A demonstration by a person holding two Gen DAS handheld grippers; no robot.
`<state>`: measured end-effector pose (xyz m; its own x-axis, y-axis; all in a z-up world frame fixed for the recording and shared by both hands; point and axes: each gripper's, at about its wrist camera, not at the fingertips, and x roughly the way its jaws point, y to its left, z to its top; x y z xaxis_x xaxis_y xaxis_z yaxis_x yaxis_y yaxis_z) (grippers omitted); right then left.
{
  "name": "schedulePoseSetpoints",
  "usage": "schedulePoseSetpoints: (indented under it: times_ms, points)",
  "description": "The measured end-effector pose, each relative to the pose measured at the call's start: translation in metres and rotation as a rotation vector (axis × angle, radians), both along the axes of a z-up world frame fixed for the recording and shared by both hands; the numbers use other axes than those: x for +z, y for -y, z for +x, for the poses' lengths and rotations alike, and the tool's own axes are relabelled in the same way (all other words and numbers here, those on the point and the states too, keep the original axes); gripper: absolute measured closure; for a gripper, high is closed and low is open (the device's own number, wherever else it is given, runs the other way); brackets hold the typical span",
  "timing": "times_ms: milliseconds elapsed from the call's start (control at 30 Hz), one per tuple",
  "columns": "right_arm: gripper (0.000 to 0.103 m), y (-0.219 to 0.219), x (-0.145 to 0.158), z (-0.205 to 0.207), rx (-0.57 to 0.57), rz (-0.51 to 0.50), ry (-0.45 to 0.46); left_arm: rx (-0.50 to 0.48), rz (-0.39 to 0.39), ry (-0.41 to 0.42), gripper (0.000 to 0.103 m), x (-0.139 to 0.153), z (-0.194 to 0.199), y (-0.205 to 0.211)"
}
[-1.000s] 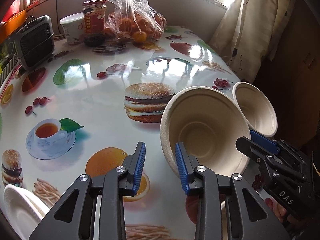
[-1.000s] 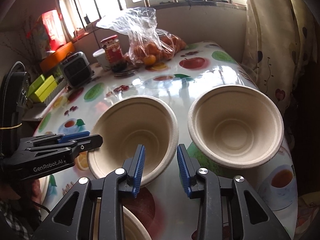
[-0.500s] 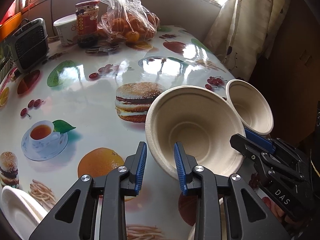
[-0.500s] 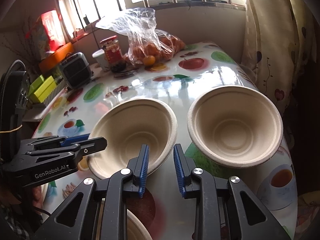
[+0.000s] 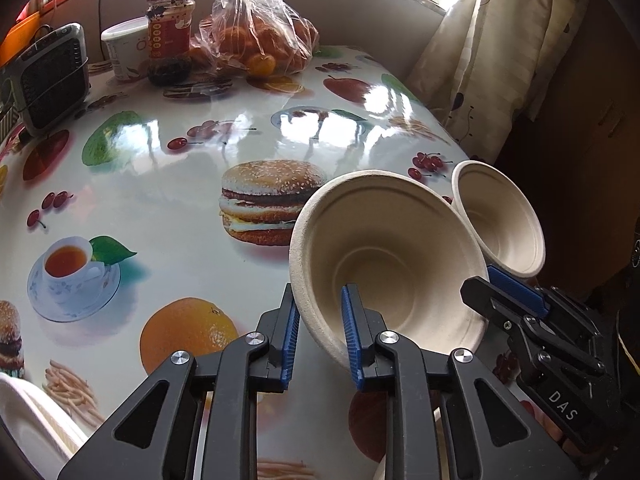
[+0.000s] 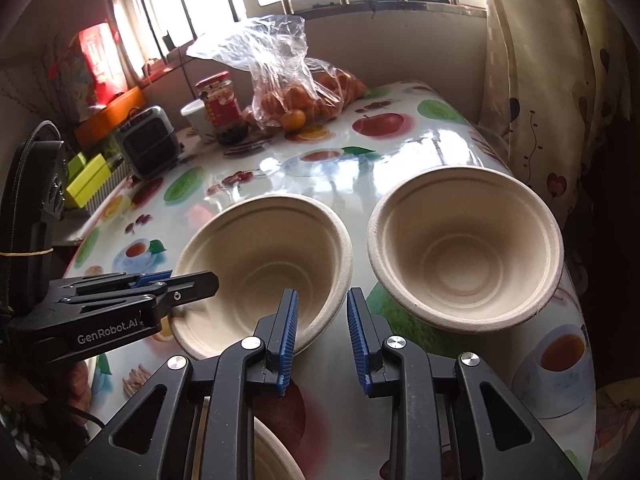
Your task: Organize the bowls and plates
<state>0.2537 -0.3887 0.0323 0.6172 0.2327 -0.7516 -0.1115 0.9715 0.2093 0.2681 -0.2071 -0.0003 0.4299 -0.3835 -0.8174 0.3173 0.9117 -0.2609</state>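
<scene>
Two beige paper bowls sit near the table's right edge. The near bowl (image 5: 392, 256) (image 6: 260, 264) has its rim between my left gripper's (image 5: 318, 312) open jaws, one blue pad outside and one inside. The far bowl (image 5: 500, 220) (image 6: 468, 252) stands beside it. My right gripper (image 6: 320, 316) is open and empty, just short of the gap between the two bowls; it shows in the left wrist view (image 5: 500, 292). A third bowl's rim (image 6: 276, 456) shows below my right gripper. A white plate (image 5: 32, 420) lies at the bottom left.
At the table's far end stand a bag of oranges (image 5: 256, 36), a red-labelled jar (image 5: 168, 36), a white cup (image 5: 124, 48) and a small grey heater (image 5: 52, 76). A curtain (image 6: 532, 80) hangs along the right edge.
My left gripper has moved forward and right so its jaws now straddle the near bowl's rim. My right gripper has narrowed a little and then opened wider, staying in place.
</scene>
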Motion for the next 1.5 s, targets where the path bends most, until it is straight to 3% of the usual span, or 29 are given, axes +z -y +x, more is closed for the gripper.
schedulePoseSetpoints:
  times_ms: [533, 1500]
  points:
    - [0.078, 0.001, 0.004, -0.007, -0.010, -0.002, 0.017, -0.012, -0.002, 0.043, 0.082, 0.012, -0.007, 0.000]
    - [0.078, -0.006, 0.041, -0.054, -0.032, -0.008, 0.102, -0.043, -0.001, 0.146, 0.082, 0.050, -0.052, -0.009]
